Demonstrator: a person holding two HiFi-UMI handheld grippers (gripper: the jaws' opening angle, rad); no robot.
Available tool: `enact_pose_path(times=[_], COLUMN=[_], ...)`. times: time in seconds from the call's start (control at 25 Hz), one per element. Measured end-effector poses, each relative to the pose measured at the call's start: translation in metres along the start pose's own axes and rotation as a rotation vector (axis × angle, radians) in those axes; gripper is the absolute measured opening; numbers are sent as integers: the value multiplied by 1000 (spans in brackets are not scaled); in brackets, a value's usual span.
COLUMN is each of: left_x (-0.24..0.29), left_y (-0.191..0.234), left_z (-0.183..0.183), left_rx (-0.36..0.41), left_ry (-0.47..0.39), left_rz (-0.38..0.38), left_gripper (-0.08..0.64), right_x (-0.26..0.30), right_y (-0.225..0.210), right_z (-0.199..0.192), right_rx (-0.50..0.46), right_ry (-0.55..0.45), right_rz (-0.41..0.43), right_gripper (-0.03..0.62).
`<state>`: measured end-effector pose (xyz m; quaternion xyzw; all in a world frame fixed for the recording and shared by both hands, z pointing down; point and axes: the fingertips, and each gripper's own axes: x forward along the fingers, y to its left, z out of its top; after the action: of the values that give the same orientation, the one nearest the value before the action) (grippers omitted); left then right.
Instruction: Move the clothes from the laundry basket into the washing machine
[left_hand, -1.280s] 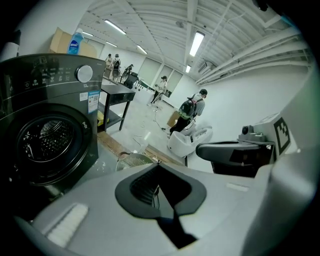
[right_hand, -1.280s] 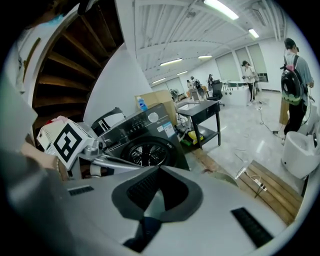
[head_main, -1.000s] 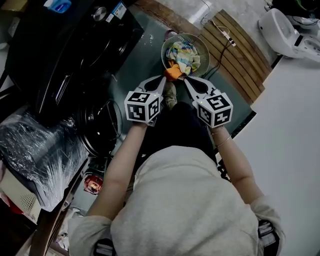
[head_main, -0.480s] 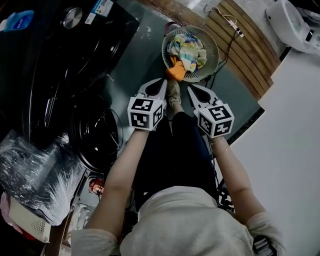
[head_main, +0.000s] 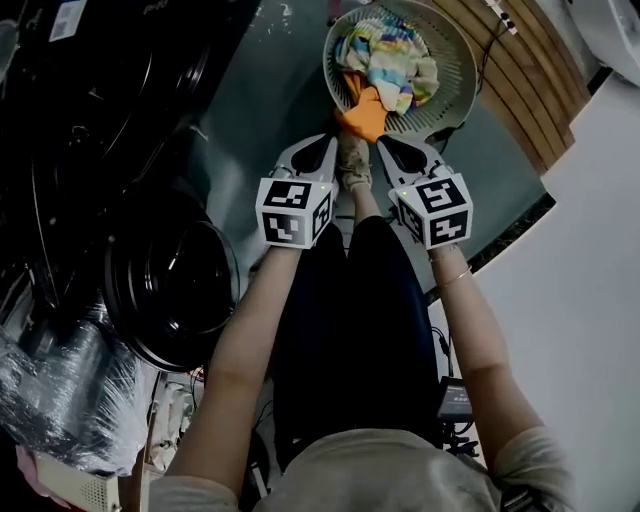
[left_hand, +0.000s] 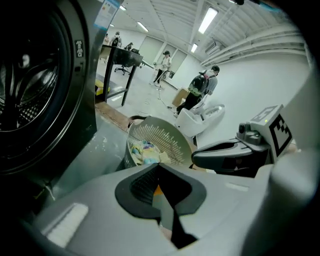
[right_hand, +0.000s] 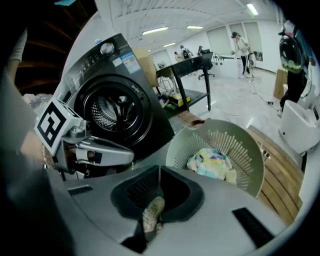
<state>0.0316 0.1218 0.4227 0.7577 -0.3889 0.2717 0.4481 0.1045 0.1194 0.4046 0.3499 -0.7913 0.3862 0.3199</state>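
Trainee: Clothes (head_main: 385, 60) were all in the laundry basket (head_main: 455, 75), then?

Supervisor: As far as I could see, yes. The striped pile lay in the basket at the far end of the floor. An orange piece (head_main: 366, 112) hung over its near rim.

Trainee: And the washing machine (right_hand: 112, 112)?

Supervisor: It stood on the left. Its drum showed in the right gripper view, and I saw no garment in it. So I judged that nothing had been moved yet and the whole load was left to do.

Trainee: Were the grippers carrying anything?

Supervisor: No. The left gripper (head_main: 328, 142) had its jaws together on nothing, and so did the right gripper (head_main: 387, 142). They pointed down side by side at the near side of the basket, near the orange piece but not on it. The shoe (head_main: 350, 165) between them was the person's own.

Trainee: What would the next move have needed?

Supervisor: My guess was that the jaws had to part first, and then take the orange piece.
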Motion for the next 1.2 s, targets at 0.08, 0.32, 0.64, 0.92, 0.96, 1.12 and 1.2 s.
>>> enact_pose_path(times=[0.08, 0.32, 0.64, 0.92, 0.96, 1.12, 1.2], left_x=[15, 48, 64, 53, 50, 37, 31], left_y=[8, 22, 20, 14, 9, -14, -26], left_z=[-16, -53, -70, -57, -53, -36, -25], left_rx=[-13, -78, -93, -74, -67, 4, 73], left_ry=[17, 17, 47, 41, 38, 27, 25], left_rz=[10, 15, -37, -64, -82, -147, -171], left_gripper=[10, 11, 11, 82, 137, 252, 279], right_x=[21, 70, 106, 84, 78, 41, 20], right_y=[-6, -26, -38, -39, -37, -28, -27], right_z=[-18, -68, -97, -82, -77, -45, -22], right_rx=[18, 78, 113, 158, 172, 287, 315], right_ry=[33, 127, 197, 139, 117, -19, -90], right_rz=[22, -8, -24, -6, -4, 25, 21], right_gripper=[9, 190, 164, 33, 32, 26, 26])
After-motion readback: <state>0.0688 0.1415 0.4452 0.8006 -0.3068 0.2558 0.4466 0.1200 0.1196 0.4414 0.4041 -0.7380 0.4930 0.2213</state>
